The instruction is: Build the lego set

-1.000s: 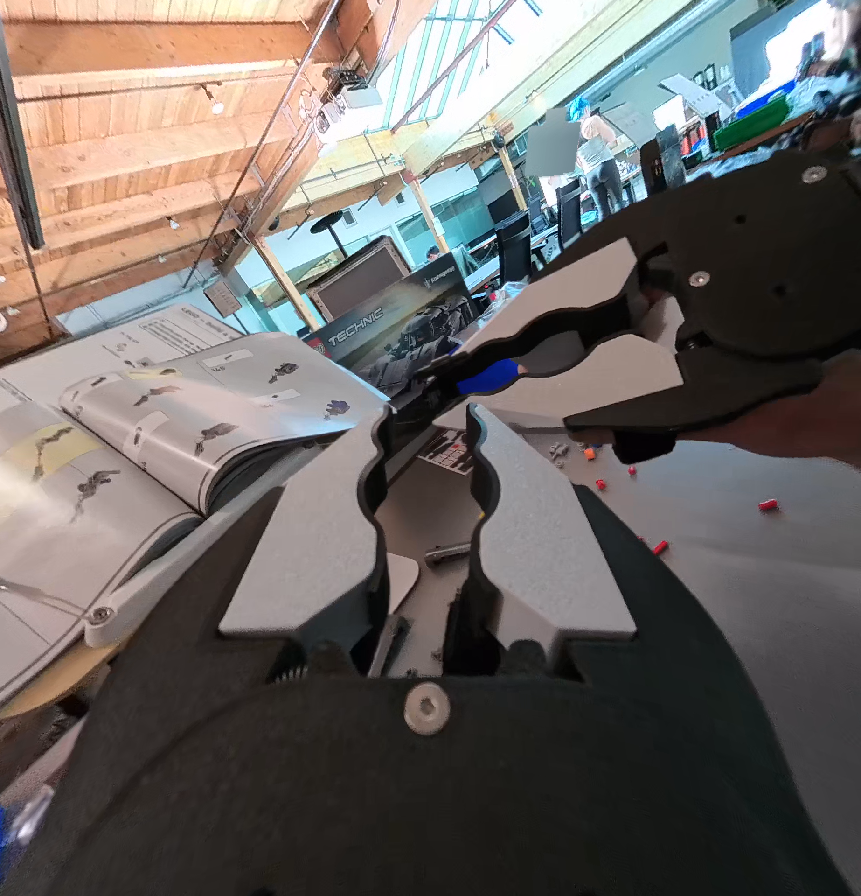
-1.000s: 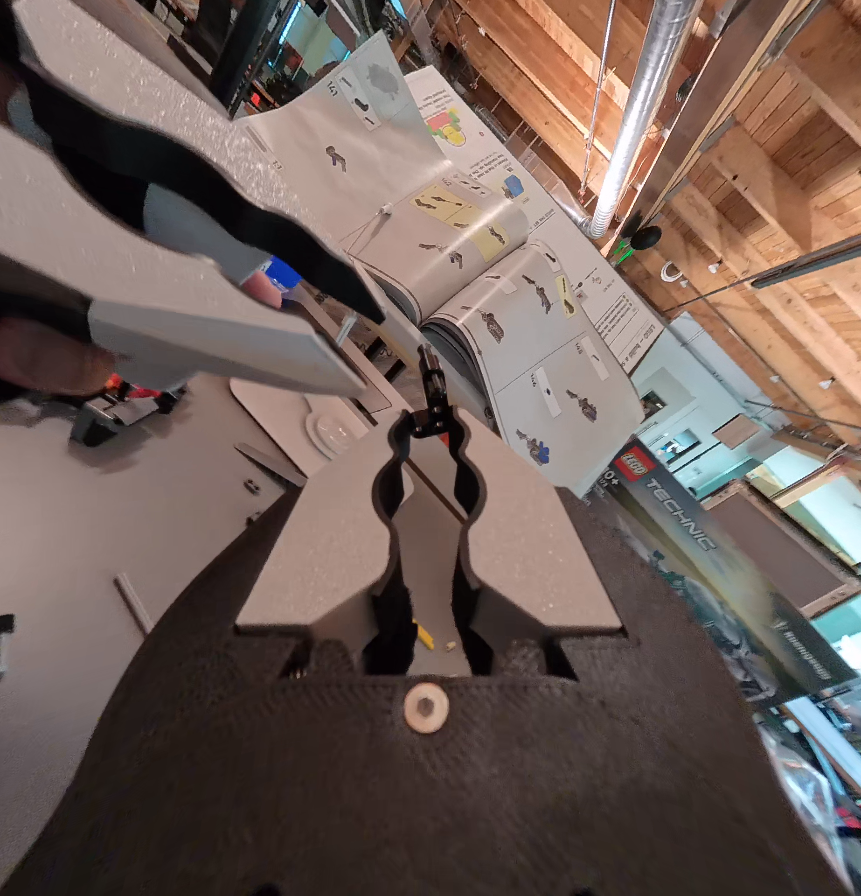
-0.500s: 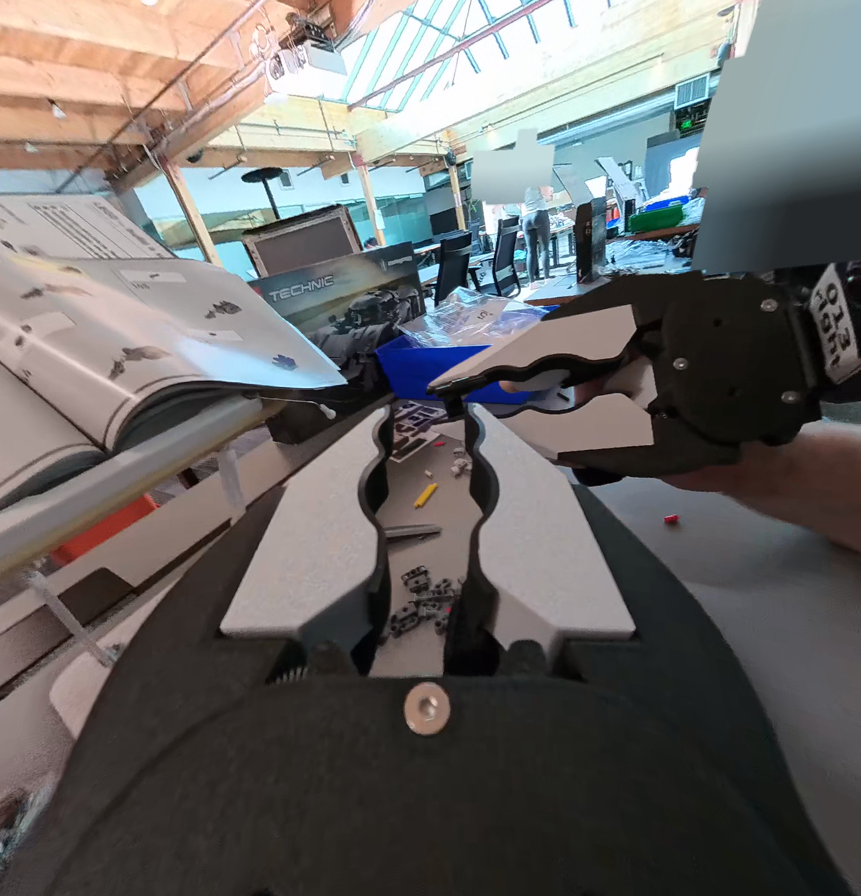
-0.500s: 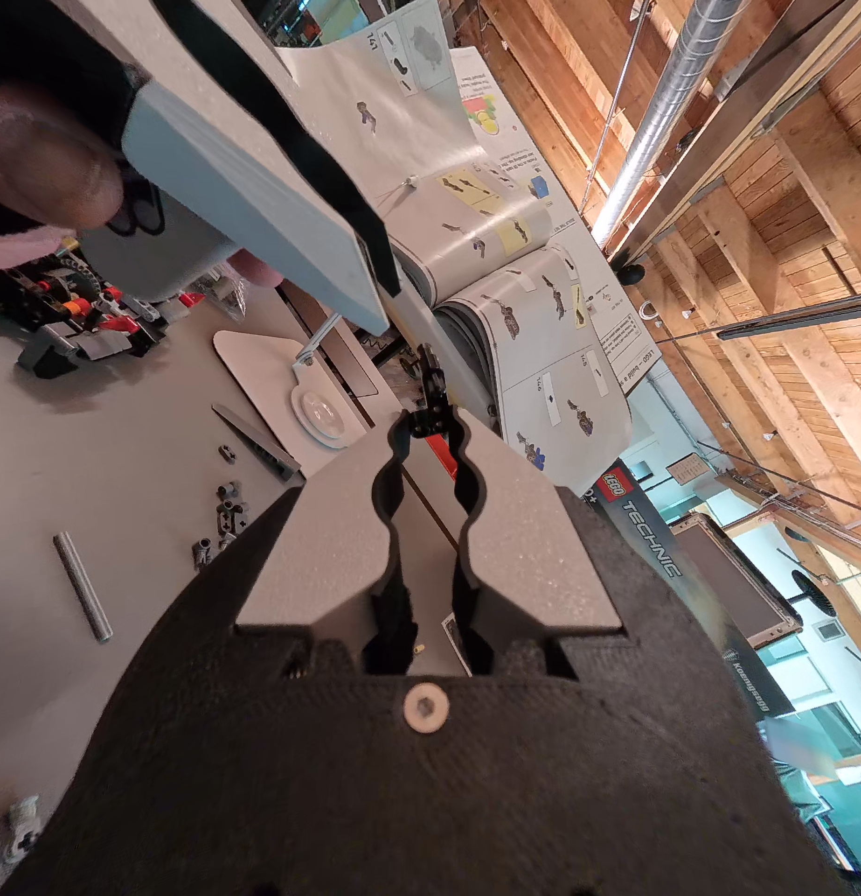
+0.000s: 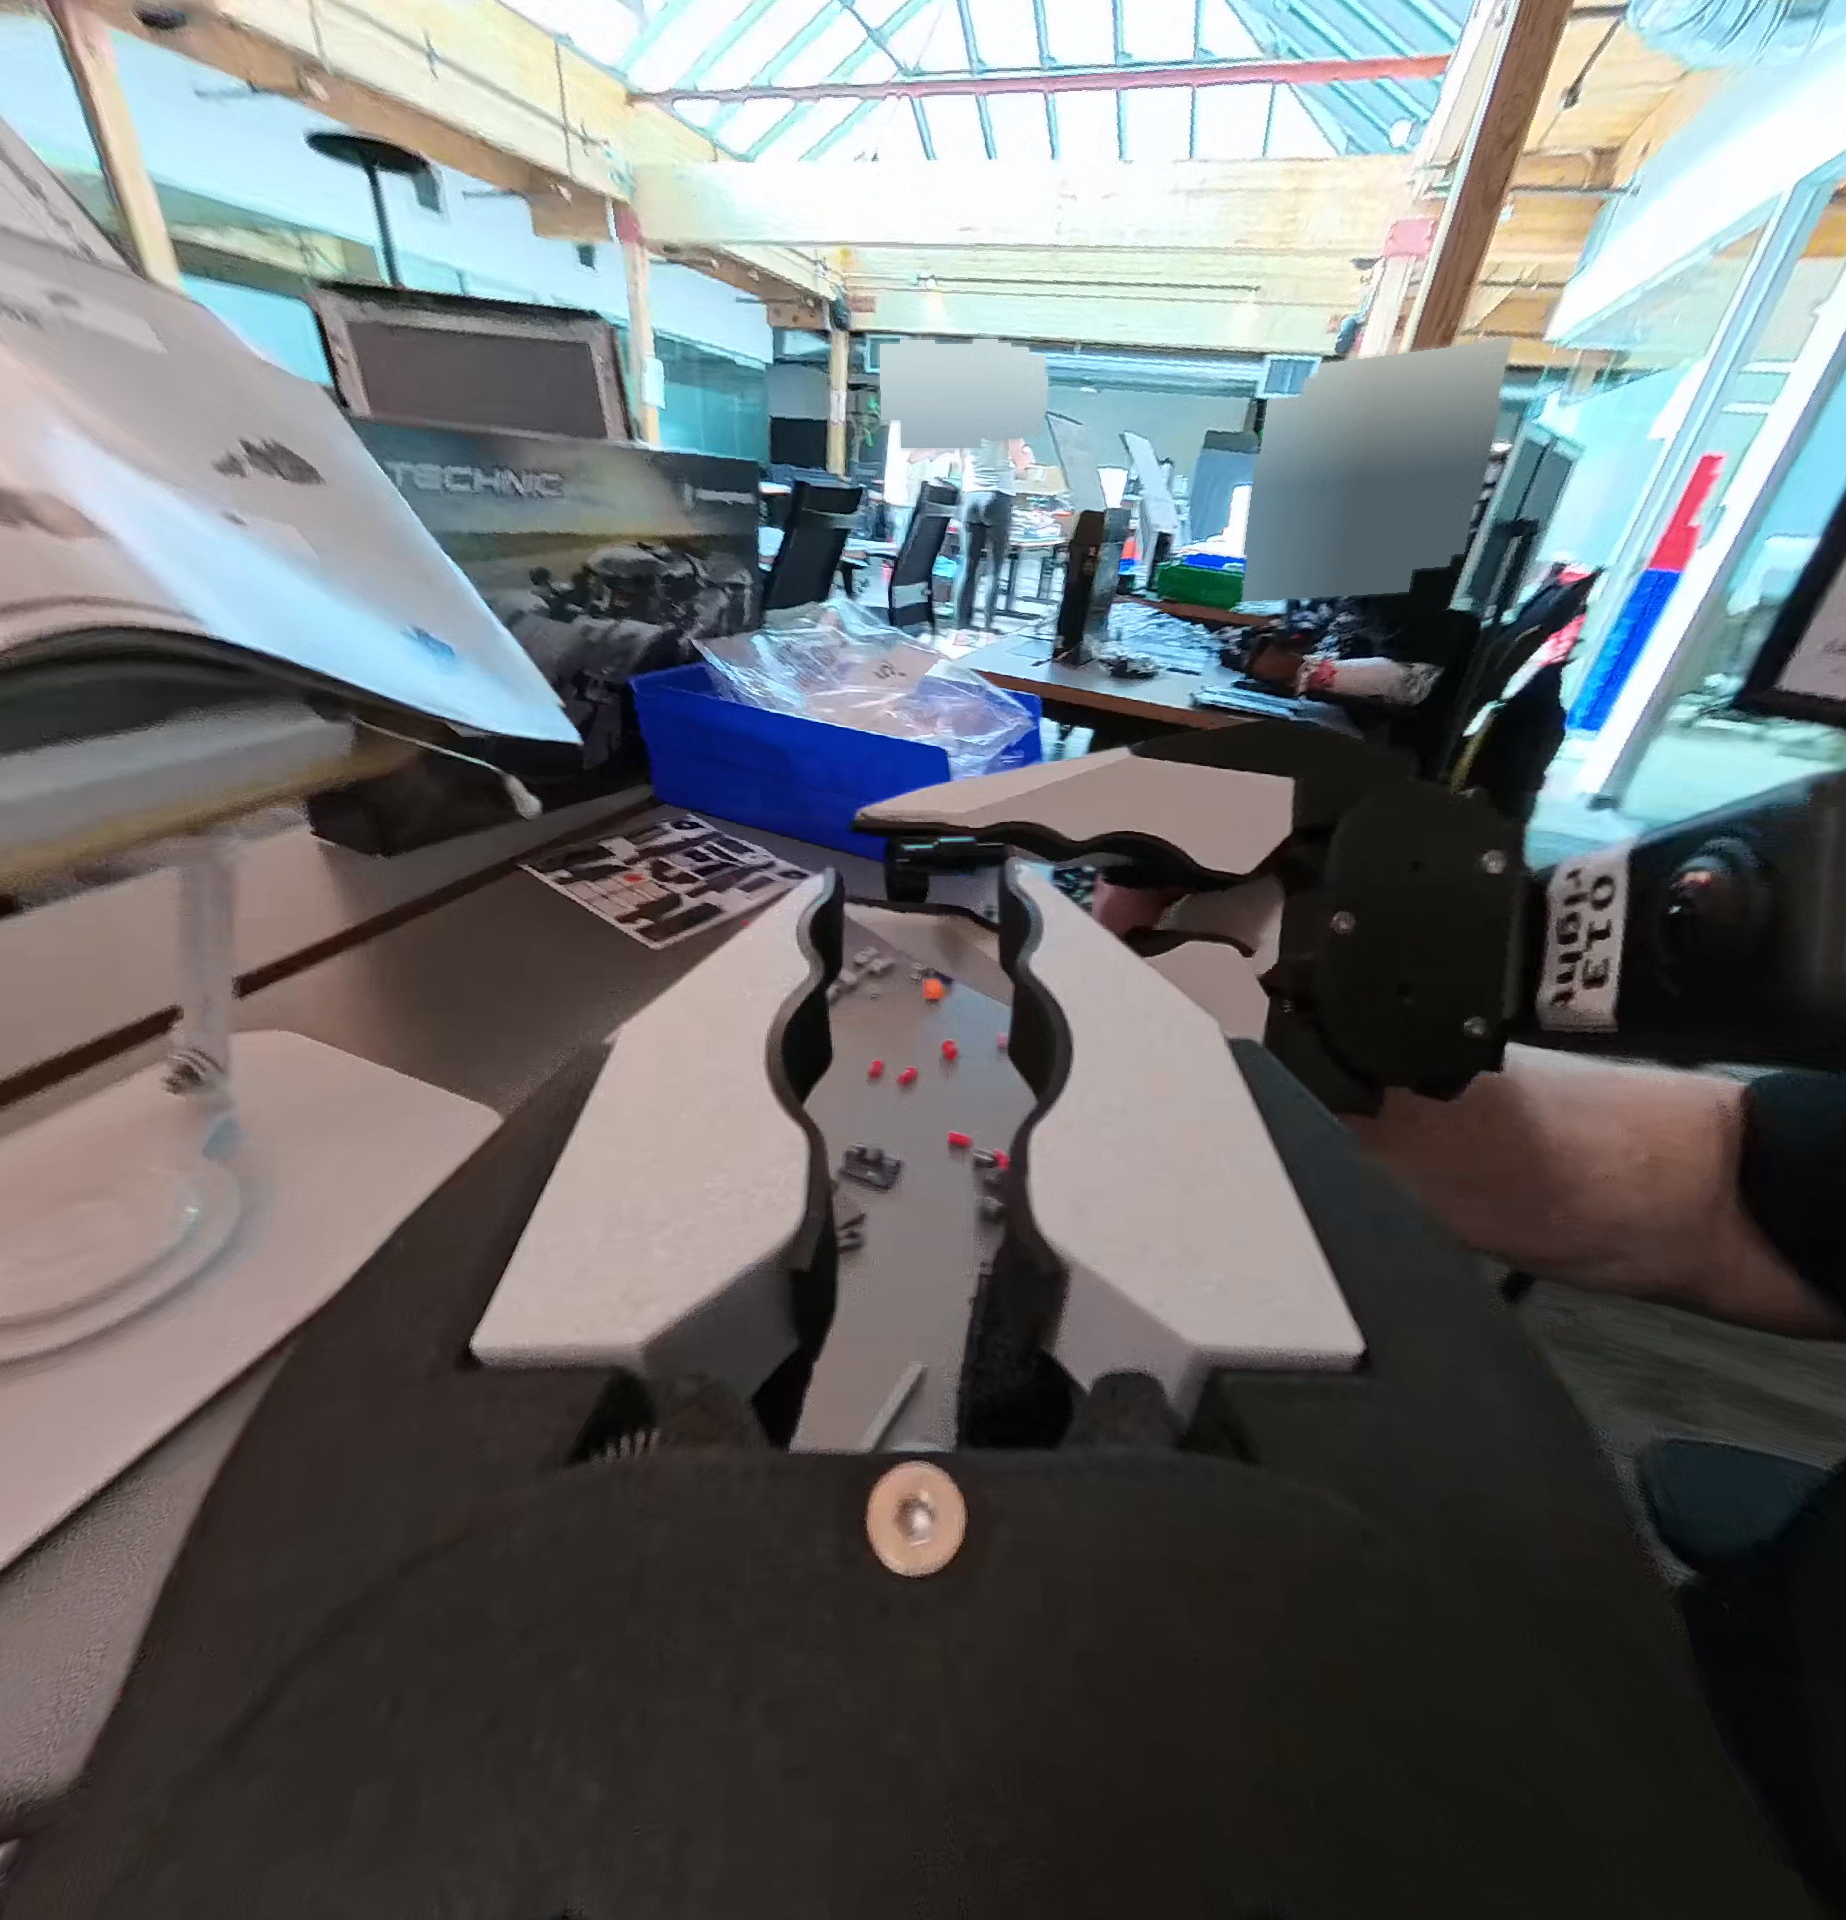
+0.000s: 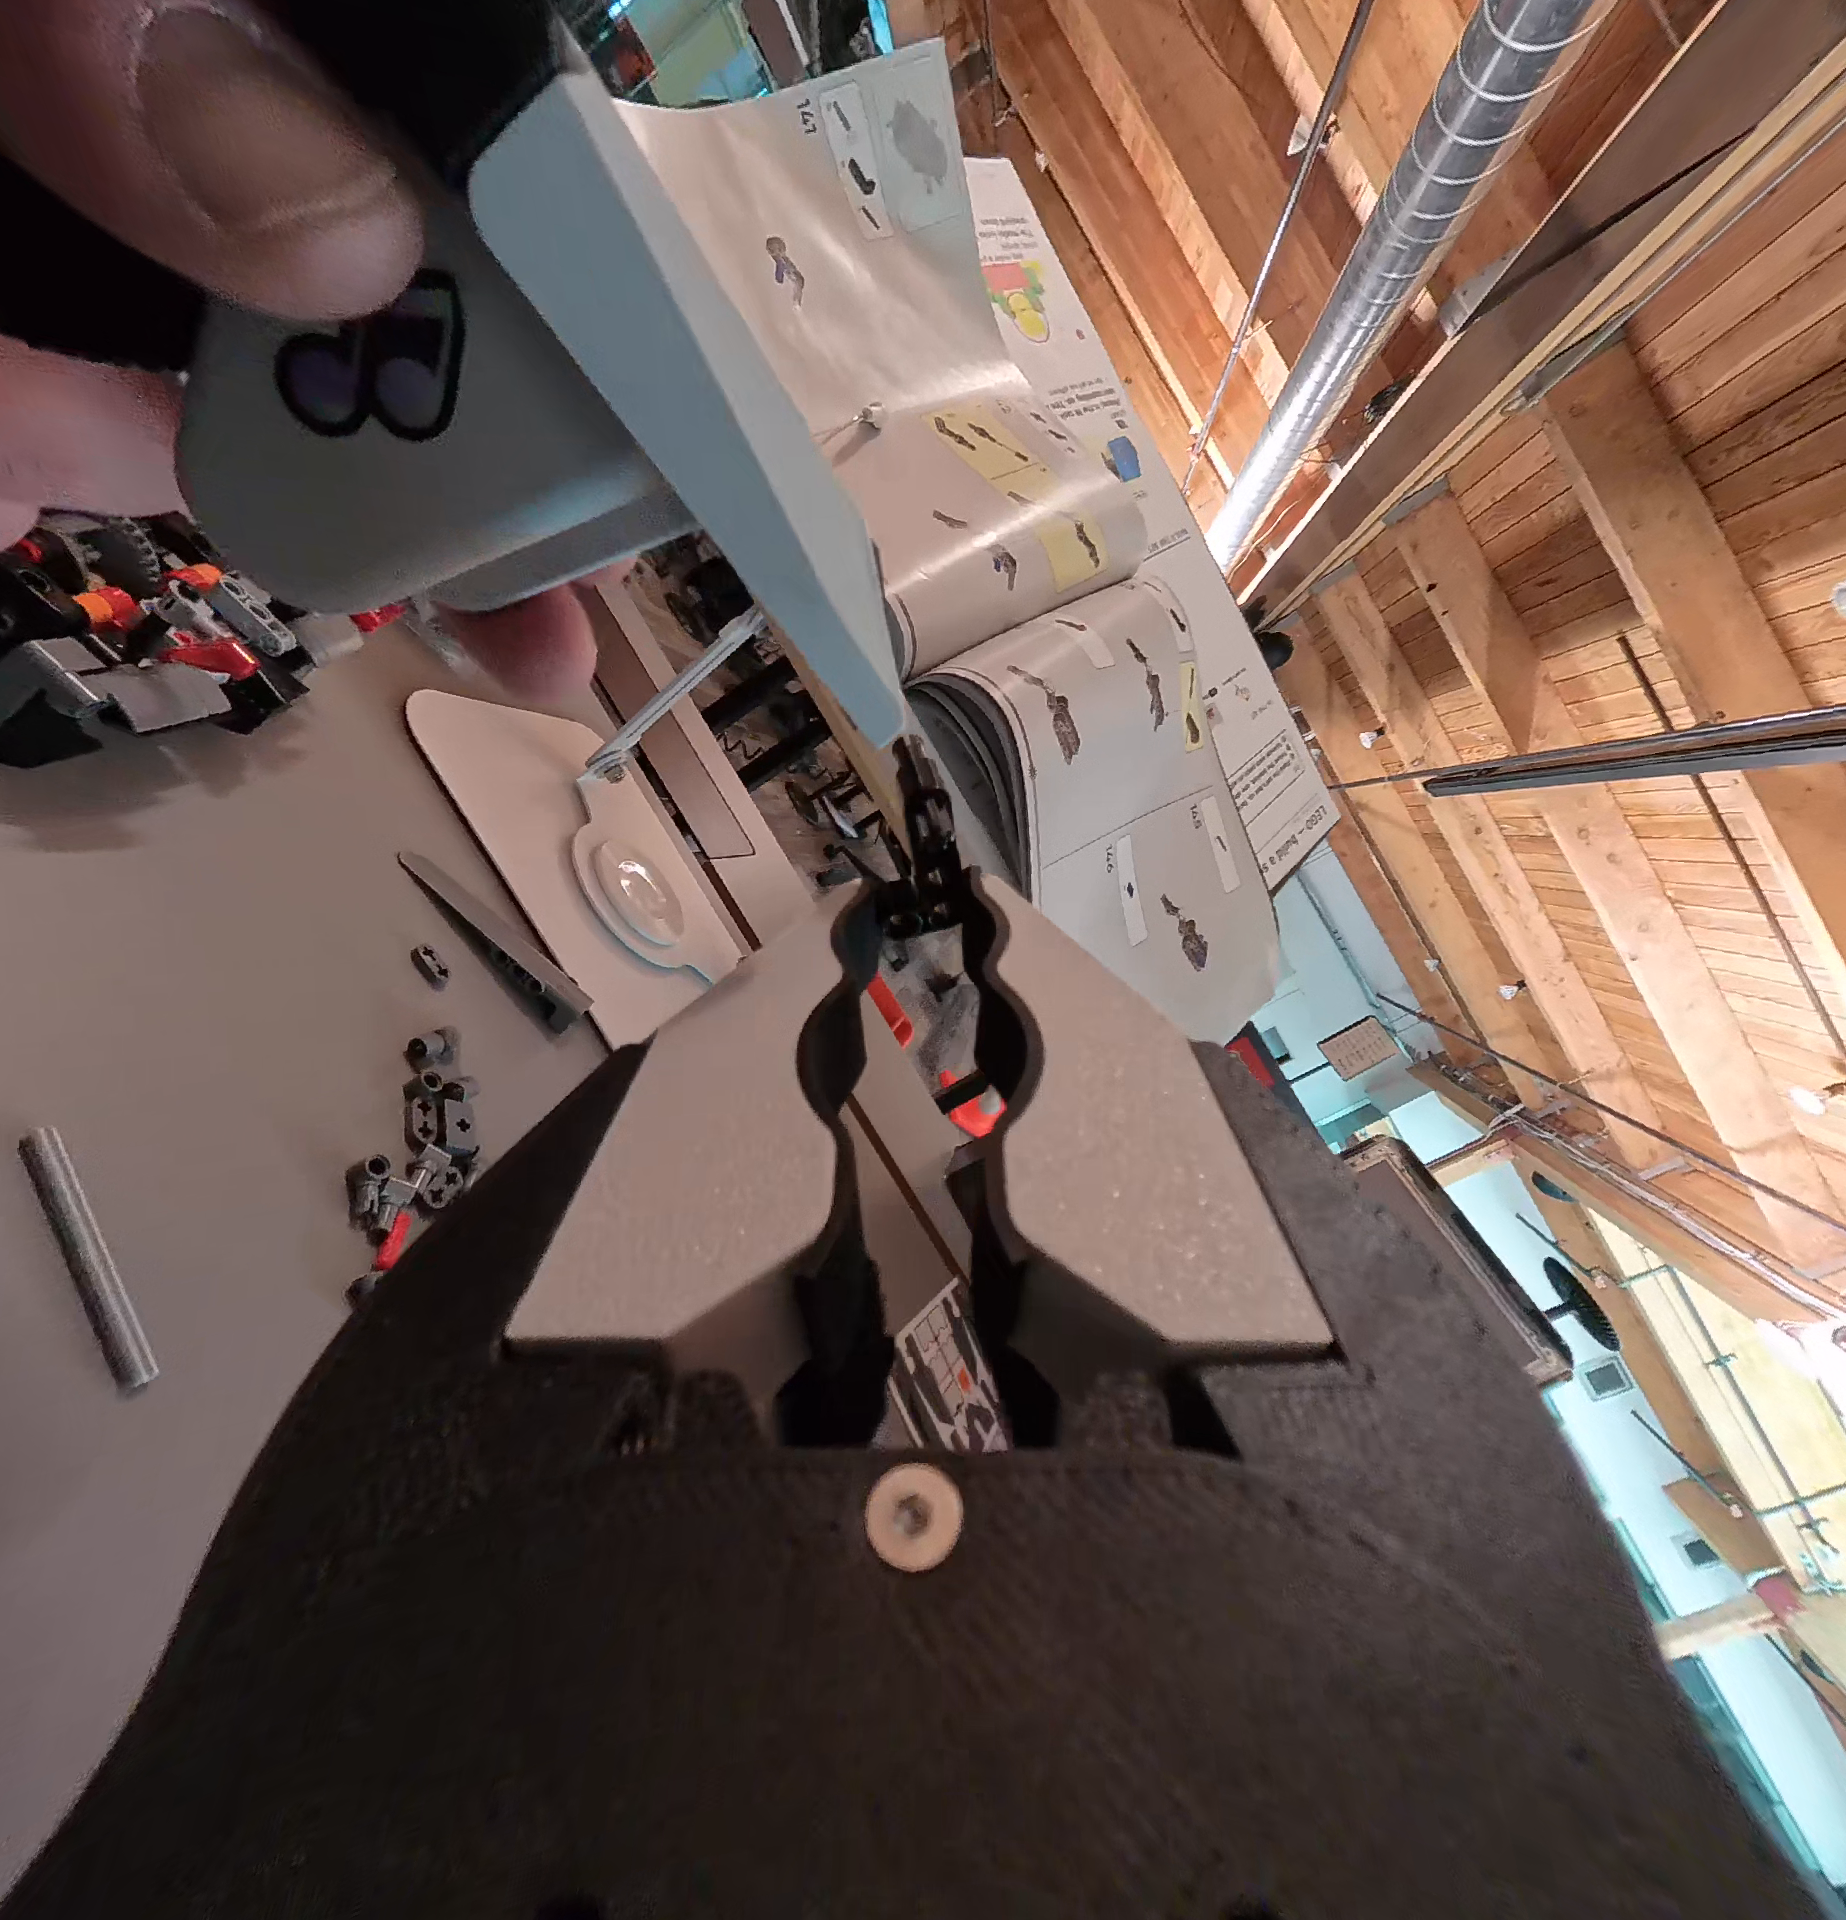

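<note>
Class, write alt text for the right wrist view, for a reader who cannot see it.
The right claw pinches a small black toy-brick piece at its tips, above a grey table strewn with small grey parts. The left claw, hand-held, reaches in from the upper left, with an open instruction booklet behind.

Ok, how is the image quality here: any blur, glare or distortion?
Left wrist view: open booklet smeared by motion blur, skylight blown out, wide-angle bending at the edges. Right wrist view: thumb close and soft, booklet pages sharp, frame rolled sideways.
</note>
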`<state>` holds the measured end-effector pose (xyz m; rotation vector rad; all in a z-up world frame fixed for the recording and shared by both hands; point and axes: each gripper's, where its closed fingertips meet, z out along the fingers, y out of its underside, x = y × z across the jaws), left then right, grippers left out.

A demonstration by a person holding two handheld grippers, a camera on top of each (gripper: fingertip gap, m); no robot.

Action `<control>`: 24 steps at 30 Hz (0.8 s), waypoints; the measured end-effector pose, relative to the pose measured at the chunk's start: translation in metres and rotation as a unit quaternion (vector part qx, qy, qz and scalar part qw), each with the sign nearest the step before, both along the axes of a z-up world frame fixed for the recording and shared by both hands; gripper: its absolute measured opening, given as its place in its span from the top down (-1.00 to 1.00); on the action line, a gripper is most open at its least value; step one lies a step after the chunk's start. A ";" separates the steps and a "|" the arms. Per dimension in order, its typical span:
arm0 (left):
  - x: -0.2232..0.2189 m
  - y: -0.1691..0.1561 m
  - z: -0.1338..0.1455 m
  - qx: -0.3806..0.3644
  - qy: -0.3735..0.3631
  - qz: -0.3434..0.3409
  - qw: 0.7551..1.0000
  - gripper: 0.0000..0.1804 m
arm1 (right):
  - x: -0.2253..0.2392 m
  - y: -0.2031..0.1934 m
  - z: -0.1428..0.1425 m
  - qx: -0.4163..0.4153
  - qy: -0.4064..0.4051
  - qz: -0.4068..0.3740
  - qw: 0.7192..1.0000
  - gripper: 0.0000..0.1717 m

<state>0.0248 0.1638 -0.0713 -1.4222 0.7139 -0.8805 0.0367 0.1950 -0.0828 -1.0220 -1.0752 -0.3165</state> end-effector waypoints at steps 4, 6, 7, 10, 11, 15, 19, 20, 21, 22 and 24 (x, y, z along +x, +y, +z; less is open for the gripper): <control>0.005 -0.002 -0.005 -0.068 -0.036 -0.043 0.996 0.74 | -0.001 -0.003 0.003 0.025 -0.004 -0.001 1.000 0.85; 0.006 -0.003 -0.005 -0.084 -0.056 -0.061 0.993 0.76 | -0.002 -0.004 0.003 0.034 -0.009 0.002 0.999 0.85; 0.007 -0.005 -0.005 -0.094 -0.065 -0.073 0.991 0.75 | -0.003 -0.005 0.003 0.038 -0.011 0.003 0.999 0.86; 0.010 -0.007 -0.006 -0.113 -0.079 -0.094 0.986 0.74 | -0.006 -0.008 0.002 0.050 -0.018 0.005 0.999 0.85; 0.010 -0.007 -0.006 -0.115 -0.084 -0.093 0.985 0.76 | -0.006 -0.009 0.002 0.053 -0.020 0.006 0.998 0.85; 0.009 -0.009 -0.004 -0.115 -0.095 -0.101 0.984 0.87 | -0.006 -0.008 0.001 0.062 -0.026 0.004 0.998 0.86; 0.008 -0.010 -0.004 -0.132 -0.108 -0.115 0.979 0.86 | -0.007 -0.009 0.001 0.070 -0.029 0.003 0.997 0.86; 0.008 -0.009 -0.004 -0.140 -0.114 -0.118 0.976 0.84 | -0.007 -0.008 0.001 0.070 -0.030 0.002 0.997 0.86; 0.006 -0.008 -0.004 -0.145 -0.121 -0.116 0.975 0.84 | -0.006 -0.008 0.001 0.071 -0.030 0.000 0.997 0.86; 0.005 -0.007 -0.002 -0.148 -0.129 -0.115 0.974 0.84 | -0.007 -0.008 0.001 0.073 -0.031 -0.001 0.997 0.85; 0.004 -0.007 -0.002 -0.157 -0.137 -0.118 0.971 0.79 | -0.007 -0.007 0.000 0.079 -0.035 -0.004 0.996 0.86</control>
